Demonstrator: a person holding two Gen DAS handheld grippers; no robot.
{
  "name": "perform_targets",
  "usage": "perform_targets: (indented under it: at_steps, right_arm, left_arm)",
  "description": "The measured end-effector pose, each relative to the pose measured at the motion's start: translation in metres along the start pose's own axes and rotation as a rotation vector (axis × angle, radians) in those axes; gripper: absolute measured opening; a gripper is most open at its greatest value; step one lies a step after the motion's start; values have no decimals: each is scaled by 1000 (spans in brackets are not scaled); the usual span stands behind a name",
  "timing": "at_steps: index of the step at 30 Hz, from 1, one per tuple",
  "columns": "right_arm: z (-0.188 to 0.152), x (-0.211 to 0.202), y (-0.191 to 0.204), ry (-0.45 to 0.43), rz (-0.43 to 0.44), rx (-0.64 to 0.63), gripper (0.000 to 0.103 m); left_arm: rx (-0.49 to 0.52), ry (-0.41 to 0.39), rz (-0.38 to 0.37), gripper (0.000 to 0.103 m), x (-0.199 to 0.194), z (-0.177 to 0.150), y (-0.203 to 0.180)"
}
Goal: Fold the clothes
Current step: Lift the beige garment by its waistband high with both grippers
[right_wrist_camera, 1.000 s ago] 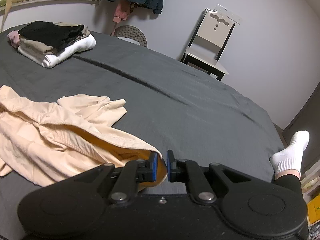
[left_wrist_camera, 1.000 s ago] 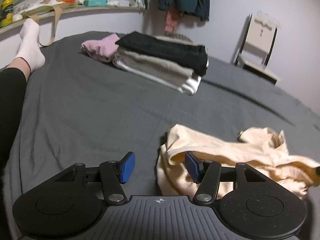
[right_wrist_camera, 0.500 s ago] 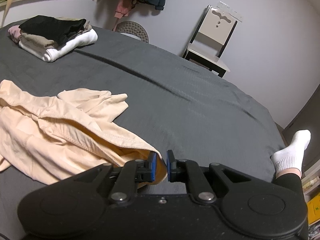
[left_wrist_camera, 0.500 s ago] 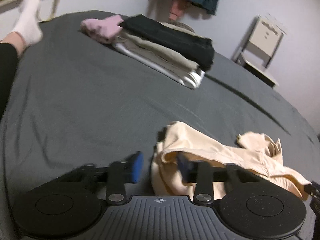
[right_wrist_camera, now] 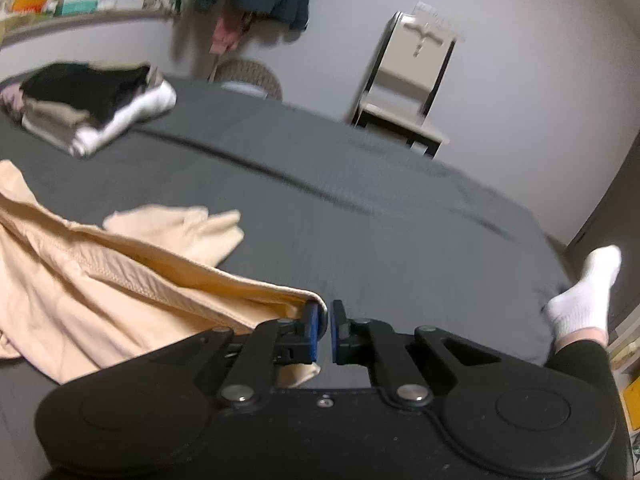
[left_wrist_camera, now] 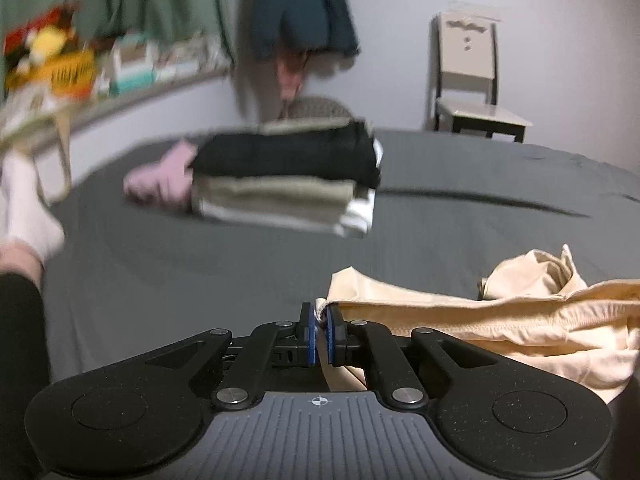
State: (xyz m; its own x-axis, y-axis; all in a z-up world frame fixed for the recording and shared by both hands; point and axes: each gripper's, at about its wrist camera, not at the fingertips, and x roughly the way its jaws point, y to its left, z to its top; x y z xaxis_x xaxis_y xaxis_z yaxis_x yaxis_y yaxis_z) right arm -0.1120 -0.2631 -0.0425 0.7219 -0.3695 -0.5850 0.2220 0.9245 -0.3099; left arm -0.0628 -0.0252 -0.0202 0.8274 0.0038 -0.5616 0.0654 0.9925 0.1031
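Left wrist view: my left gripper (left_wrist_camera: 319, 334) had its blue pads nearly together, pinching a bit of the cream garment's (left_wrist_camera: 500, 320) edge, a small white tag showing at the pinch. The rest of the garment trailed off to the right across the grey bed (left_wrist_camera: 200, 280), bunched up toward the right edge. Beyond it, mid-bed toward the far edge, sat the stack of folded clothes (left_wrist_camera: 288, 180): black on top, beige under that, white at the bottom, with a pink piece (left_wrist_camera: 160, 180) touching its left side. A white sock (left_wrist_camera: 28, 208) on a person's foot was at the left edge of the bed. Chair (left_wrist_camera: 472, 80) stood against the far wall. Frame was blurred.

Right wrist view: my right gripper (right_wrist_camera: 324, 330) was almost closed, narrow gap visible between the pads. The cream garment (right_wrist_camera: 100, 280) hem ran up to the left pad; couldn't tell whether fabric was actually clamped between the two. The garment spread left along the near edge of the bed (right_wrist_camera: 360, 220). Folded stack (right_wrist_camera: 92, 108) was near the far left corner. Second white sock (right_wrist_camera: 580, 292) at the right edge, chair (right_wrist_camera: 408, 80) behind the bed.
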Motion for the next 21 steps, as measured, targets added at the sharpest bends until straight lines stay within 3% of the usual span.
perform_targets:
  at_steps: [5,9,12,15,19,21]
  right_arm:
    - [9,-42,-15,-115,-39,81,6]
    - [25,-87,-39,-229,-87,187,6]
    - [35,-112,-57,-263,-35,260,6]
    - [38,-124,-60,-263,-14,255,6]
    - [30,-122,-49,-237,-53,184,6]
    - [22,-121,-45,-221,-65,169,6]
  left_arm:
    - [86,-141,3,5,-42,30,1]
    - [81,-254,6,5,-83,62,15]
    - [40,-307,-18,5,-110,84,30]
    - [-2,-269,-98,6,-122,92,37]
    - [-40,-103,-235,6,-104,76,29]
    - [-67,-27,-281,19,-89,61,21]
